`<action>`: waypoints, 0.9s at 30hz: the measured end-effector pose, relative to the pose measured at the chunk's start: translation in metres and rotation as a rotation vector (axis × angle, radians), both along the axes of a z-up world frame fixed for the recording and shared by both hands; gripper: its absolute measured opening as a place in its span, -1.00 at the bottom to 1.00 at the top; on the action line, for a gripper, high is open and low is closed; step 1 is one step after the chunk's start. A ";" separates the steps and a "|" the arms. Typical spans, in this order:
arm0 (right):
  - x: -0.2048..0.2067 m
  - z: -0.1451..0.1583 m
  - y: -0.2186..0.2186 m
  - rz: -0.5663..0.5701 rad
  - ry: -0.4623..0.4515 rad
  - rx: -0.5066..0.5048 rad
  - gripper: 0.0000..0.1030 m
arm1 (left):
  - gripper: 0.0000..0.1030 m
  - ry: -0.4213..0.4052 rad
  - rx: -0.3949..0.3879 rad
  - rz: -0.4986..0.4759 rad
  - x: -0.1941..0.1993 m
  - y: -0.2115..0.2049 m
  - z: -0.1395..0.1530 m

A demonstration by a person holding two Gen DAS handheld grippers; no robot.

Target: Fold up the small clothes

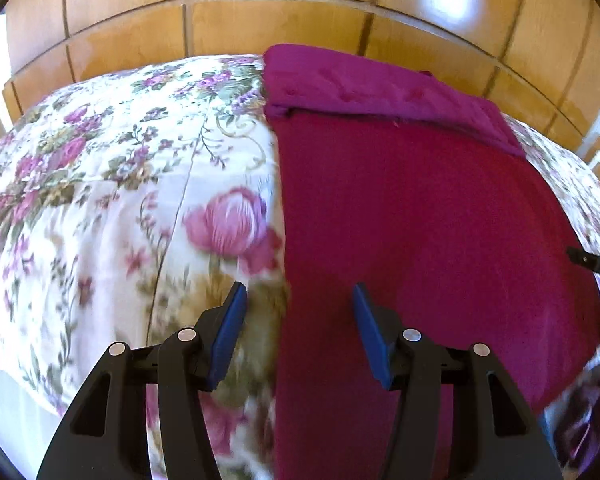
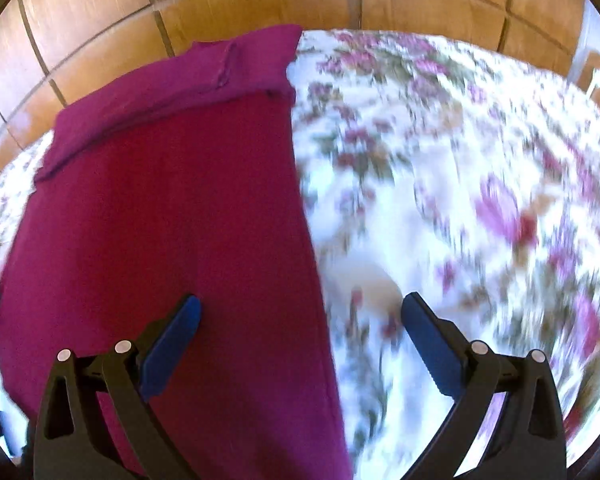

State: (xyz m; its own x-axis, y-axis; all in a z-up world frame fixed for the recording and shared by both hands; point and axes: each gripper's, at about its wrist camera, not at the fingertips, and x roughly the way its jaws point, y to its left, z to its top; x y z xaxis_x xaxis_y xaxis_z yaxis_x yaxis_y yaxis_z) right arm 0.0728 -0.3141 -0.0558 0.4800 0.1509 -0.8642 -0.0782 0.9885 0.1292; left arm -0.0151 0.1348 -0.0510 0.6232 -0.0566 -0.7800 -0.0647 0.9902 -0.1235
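Magenta garment (image 1: pixel 420 216) lies flat on the flowered bed (image 1: pixel 100 184), far end already folded over at frame top; left claw (image 1: pixel 298 300) and right claw (image 2: pixel 300 312) hover apart, empty, each straddling a long side edge, likely for the next fold.

Left gripper (image 1: pixel 298 300) gapes, apparently above magenta garment (image 1: pixel 420 220) edge.

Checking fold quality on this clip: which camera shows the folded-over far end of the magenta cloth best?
The left wrist view. There the folded band is sharp, with its edge and dimples on top visible across the cloth. The right wrist view also shows the band, but motion blur softens it, leaving little more than a seam line.
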 end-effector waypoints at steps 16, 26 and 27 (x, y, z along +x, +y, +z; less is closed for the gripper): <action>-0.075 0.028 0.016 0.159 0.063 0.075 -0.84 | -0.83 0.055 -0.184 -0.231 -0.053 -0.005 0.003; 0.004 0.082 0.019 0.146 -0.082 0.310 -0.85 | -0.82 -0.080 -0.433 -0.206 0.000 0.026 0.058; 0.023 0.082 0.023 0.140 -0.083 0.318 -0.85 | -0.83 -0.073 -0.457 -0.202 0.017 0.027 0.059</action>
